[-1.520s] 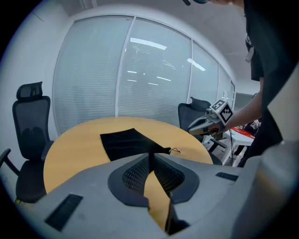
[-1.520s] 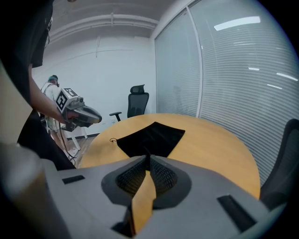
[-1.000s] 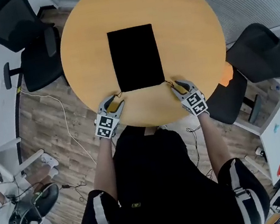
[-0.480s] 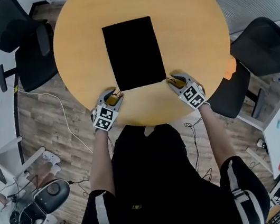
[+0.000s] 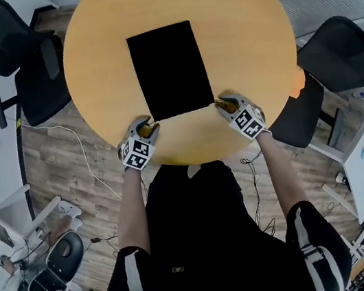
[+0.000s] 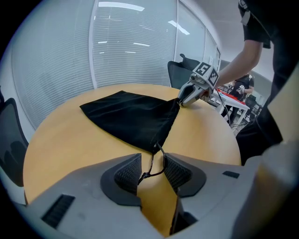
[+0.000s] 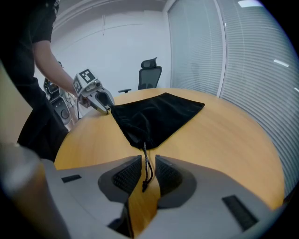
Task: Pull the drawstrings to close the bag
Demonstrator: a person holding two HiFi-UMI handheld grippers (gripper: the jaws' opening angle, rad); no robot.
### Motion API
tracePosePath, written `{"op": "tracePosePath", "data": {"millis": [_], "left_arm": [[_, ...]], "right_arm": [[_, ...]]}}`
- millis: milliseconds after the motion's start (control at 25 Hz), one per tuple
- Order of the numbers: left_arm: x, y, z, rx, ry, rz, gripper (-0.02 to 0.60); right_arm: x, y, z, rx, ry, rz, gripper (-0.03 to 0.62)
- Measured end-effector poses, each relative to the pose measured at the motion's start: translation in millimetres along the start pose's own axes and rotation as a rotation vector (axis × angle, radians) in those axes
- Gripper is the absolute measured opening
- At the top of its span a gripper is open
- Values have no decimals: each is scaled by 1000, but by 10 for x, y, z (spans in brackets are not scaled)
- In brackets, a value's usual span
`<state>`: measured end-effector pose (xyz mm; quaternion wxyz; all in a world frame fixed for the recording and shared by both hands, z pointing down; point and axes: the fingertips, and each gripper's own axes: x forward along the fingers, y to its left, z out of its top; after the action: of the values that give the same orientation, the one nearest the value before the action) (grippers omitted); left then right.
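A flat black drawstring bag (image 5: 169, 70) lies on the round wooden table (image 5: 240, 40). My left gripper (image 5: 145, 123) sits at the bag's near-left corner and my right gripper (image 5: 225, 103) at its near-right corner. In the left gripper view a thin looped cord (image 6: 150, 169) runs from the bag (image 6: 135, 119) into the gap of my left gripper (image 6: 152, 165). Its jaws are closing, and a gap still shows. In the right gripper view the other cord (image 7: 147, 170) hangs between the pads of my right gripper (image 7: 148, 172), whose jaws are closing too and are not pressing on it.
Black office chairs stand at the table's left (image 5: 19, 51) and right (image 5: 341, 57). A cable (image 5: 62, 138) trails over the wooden floor on the left. The person's body is close against the table's near edge.
The head view has shifted slightly. Both grippers have crept in to the bag's near corners. The bag lies as before.
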<state>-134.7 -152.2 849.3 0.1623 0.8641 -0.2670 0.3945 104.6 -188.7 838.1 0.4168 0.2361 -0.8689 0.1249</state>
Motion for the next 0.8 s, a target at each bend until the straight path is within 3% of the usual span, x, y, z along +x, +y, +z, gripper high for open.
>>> {"op": "tracePosePath", "data": {"millis": [200, 320, 520, 800], "left_arm": [[9, 26, -7, -19, -15, -24, 136], [4, 75, 37, -28, -34, -18, 84], [8, 71, 14, -20, -38, -30, 23], [-21, 45, 39, -20, -35, -18, 14]], "right_arm": [[27, 37, -15, 10, 2, 13, 96], [36, 44, -25, 25, -2, 5, 69], [30, 44, -28, 49, 4, -21, 60], [-60, 55, 61, 98, -26, -100, 57]]}}
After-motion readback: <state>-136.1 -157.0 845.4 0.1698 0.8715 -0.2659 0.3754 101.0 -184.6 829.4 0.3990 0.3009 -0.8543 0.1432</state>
